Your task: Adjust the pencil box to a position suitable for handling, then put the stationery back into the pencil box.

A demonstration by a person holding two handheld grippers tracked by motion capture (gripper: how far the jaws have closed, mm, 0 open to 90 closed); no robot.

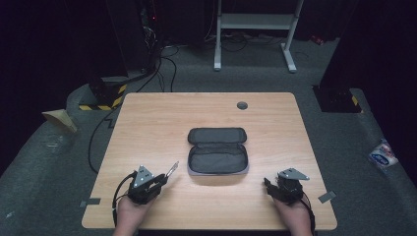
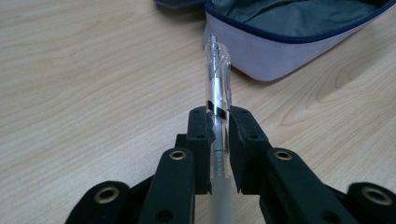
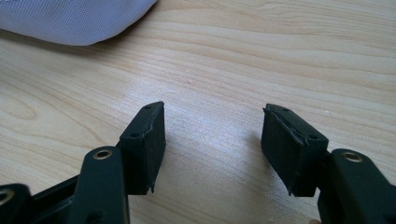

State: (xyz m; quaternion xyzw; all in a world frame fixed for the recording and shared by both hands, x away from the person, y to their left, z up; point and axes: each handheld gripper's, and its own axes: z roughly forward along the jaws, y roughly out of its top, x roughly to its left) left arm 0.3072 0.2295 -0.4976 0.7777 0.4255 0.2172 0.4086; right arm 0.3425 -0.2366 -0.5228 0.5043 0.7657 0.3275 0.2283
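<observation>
No writing is legible anywhere. At lower left of the high view, the left gripper (image 1: 164, 178) has its fingers clamped on a clear pen (image 2: 217, 84), tip toward the open grey pouch (image 1: 217, 150) at the worktop (image 1: 147, 123) centre. The right gripper (image 3: 212, 149) fingers stand wide apart, holding nothing, just above the wood.

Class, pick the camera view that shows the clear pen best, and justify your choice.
The left gripper view: the pen stands close up, clamped between the left gripper, its clear barrel and clip plain. In the high view the pen is a thin sliver sticking out of that gripper toward the open pouch.
</observation>
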